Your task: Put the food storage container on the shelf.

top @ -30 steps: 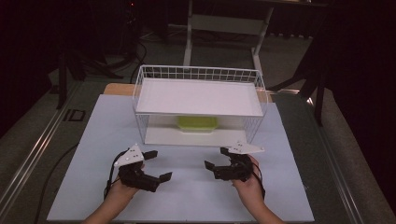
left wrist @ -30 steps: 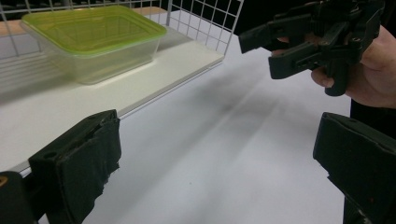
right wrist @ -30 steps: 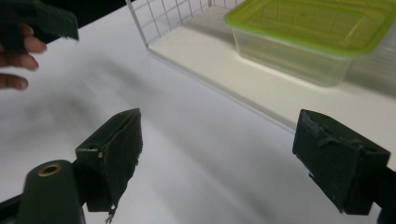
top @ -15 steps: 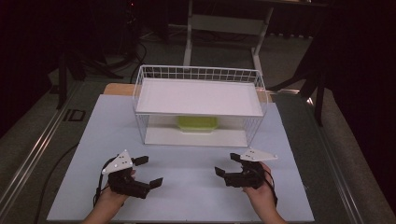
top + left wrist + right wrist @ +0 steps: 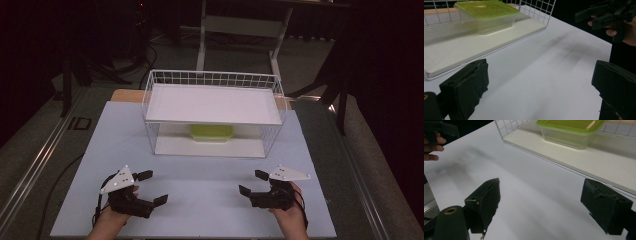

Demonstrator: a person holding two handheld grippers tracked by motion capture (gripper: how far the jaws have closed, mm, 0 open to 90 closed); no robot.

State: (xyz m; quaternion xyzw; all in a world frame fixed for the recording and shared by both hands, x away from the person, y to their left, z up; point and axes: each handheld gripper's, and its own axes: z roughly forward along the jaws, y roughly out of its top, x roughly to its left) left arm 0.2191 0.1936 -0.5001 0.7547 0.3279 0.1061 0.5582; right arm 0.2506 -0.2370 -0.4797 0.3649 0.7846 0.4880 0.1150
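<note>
Two hand-held grippers, left hand-held gripper [image 5: 148, 188] at 7 o'clock and right hand-held gripper [image 5: 252, 182] at 5 o'clock, both gaping wide and empty above the white bench [image 5: 200, 200]. Green-lidded container [image 5: 211, 132] at 12 o'clock, lid on, sitting on the lower shelf of the wire rack [image 5: 215, 80], well apart from both. Nothing grasped yet; reach and pickup apparently all left to do

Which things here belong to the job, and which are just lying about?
Job:
left tool, open
right tool, open
green-lidded box
wire rack holding it

Lying about:
white mat
desk frame behind
cables on the floor
</note>
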